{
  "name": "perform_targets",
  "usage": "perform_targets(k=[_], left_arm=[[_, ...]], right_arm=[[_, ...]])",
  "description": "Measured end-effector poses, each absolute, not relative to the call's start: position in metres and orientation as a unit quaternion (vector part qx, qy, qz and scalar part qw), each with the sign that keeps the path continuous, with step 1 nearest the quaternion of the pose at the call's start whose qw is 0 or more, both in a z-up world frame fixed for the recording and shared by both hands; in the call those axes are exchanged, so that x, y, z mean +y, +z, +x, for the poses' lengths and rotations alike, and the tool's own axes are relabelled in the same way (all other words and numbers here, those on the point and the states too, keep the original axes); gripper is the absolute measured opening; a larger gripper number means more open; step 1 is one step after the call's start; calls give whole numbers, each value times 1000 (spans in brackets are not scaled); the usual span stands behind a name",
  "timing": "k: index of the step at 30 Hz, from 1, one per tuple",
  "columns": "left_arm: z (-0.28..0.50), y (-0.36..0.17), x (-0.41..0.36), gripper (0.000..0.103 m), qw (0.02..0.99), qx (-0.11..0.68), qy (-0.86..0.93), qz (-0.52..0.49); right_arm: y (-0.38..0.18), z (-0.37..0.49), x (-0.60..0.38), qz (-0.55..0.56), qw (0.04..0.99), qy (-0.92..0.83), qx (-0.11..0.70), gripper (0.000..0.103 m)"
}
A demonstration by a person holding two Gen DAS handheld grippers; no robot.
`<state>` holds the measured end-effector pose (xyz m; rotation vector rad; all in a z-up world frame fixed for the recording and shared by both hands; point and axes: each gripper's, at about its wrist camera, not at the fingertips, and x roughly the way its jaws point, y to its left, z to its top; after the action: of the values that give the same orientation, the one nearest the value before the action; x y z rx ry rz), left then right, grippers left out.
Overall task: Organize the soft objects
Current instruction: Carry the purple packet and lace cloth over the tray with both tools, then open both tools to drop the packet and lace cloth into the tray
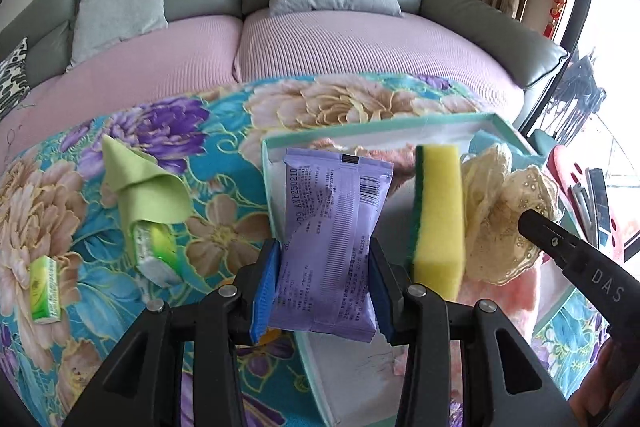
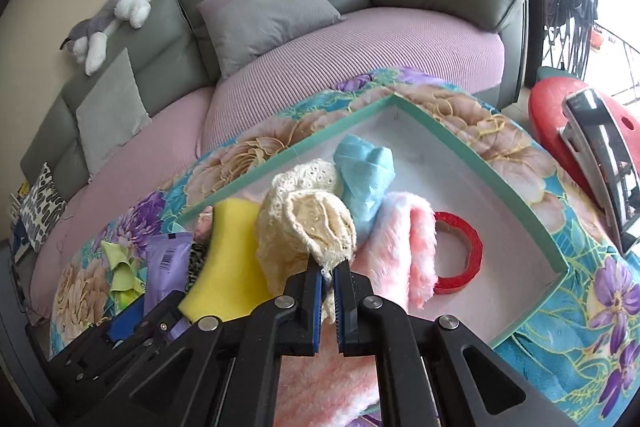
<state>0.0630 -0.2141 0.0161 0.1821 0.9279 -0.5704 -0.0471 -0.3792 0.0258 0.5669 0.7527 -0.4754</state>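
My left gripper (image 1: 325, 251) is shut on a purple tissue pack (image 1: 332, 227), held over the near left part of the teal-rimmed white box (image 1: 280, 141). A yellow sponge (image 1: 438, 211) stands on edge in the box just right of the pack. My right gripper (image 2: 329, 269) is shut on a cream lace cloth (image 2: 308, 223), which hangs over the box beside the sponge (image 2: 224, 259). A light blue cloth (image 2: 364, 171), a pink fluffy cloth (image 2: 400, 247) and a red tape ring (image 2: 460, 251) lie inside the box (image 2: 480, 163). The right gripper's dark finger (image 1: 560, 247) shows against the lace (image 1: 500, 211).
A green cloth (image 1: 148, 183) and two green-white tissue packs (image 1: 156, 251) (image 1: 46, 287) lie on the floral cloth (image 1: 200, 131) left of the box. A pink sofa (image 1: 320, 43) with grey cushions stands behind. A red stool (image 2: 560, 115) with a phone is at the right.
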Motion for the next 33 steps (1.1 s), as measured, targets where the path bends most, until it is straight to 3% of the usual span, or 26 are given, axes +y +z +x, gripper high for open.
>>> perform_targets(k=[30, 33], left_arm=[[72, 1, -259, 45, 858, 402, -299, 109], [71, 2, -260, 45, 858, 403, -300, 111]], right_arm=[[8, -44, -406, 276, 850, -272, 358, 6], [12, -45, -403, 270, 851, -271, 360, 9]])
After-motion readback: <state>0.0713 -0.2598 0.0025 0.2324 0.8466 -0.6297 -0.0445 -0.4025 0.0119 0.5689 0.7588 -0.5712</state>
